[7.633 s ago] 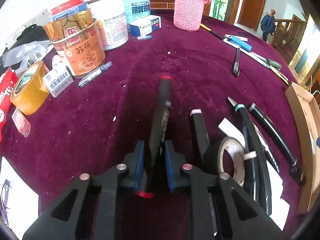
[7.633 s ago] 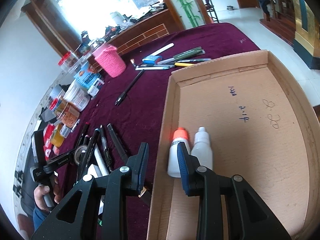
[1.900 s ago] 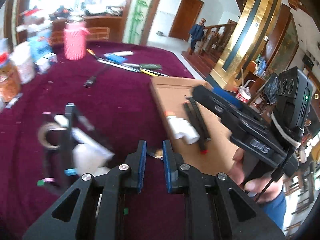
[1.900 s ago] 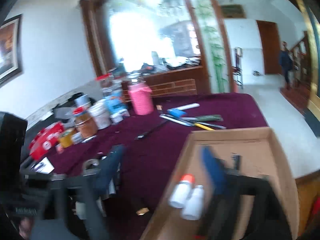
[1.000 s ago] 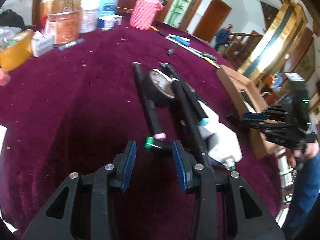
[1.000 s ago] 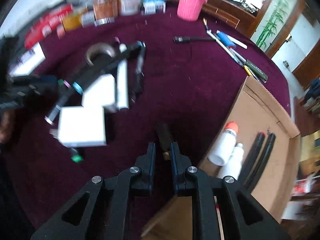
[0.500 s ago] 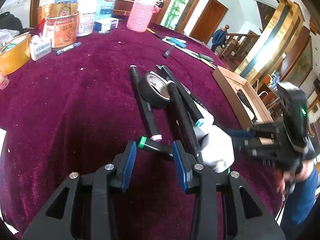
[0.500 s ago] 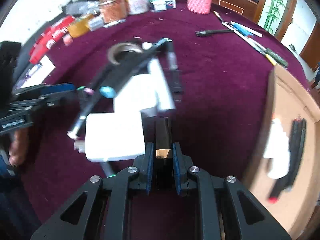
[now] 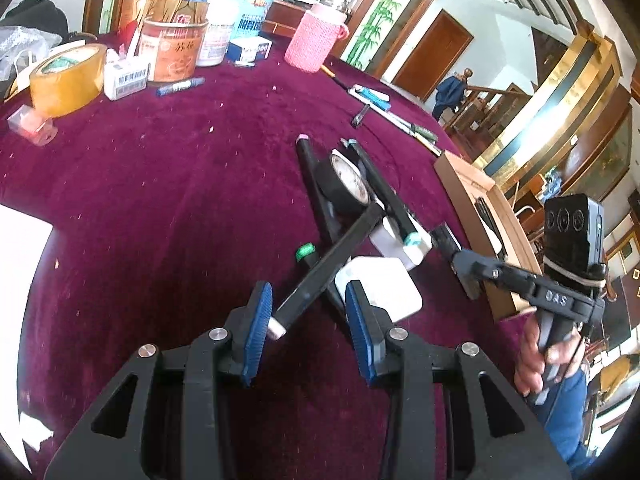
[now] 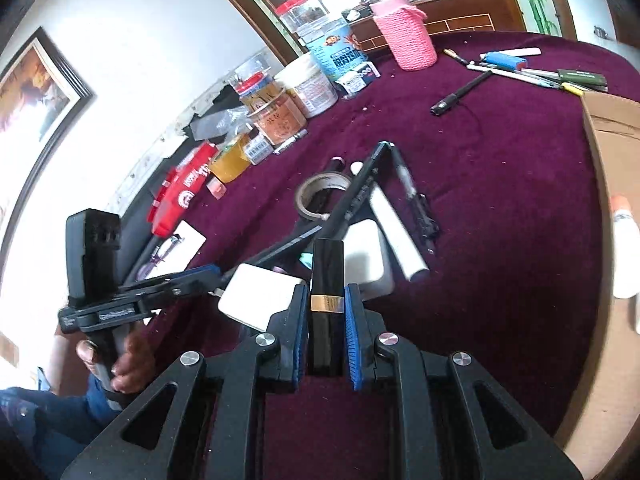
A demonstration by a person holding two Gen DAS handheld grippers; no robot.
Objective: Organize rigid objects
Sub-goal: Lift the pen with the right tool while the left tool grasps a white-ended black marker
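A: Lipstick tube is clamped upright in the shut right hand-held gripper, over the desk.
B: Cardboard tray is seen rightward. Left hand-held gripper is part-open around a black pen, unpressed.

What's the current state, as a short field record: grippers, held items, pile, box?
left gripper: open around the end of a long black pen, pads not seen pressing it
right gripper: shut on a black tube with a gold band
pile on cloth: black tape roll, black pens, white blocks, overlapping
cardboard box: at the table's edge, orange-capped white bottle inside
surface: maroon tablecloth
background: pink knit-covered cup, tins and jars along the far edge
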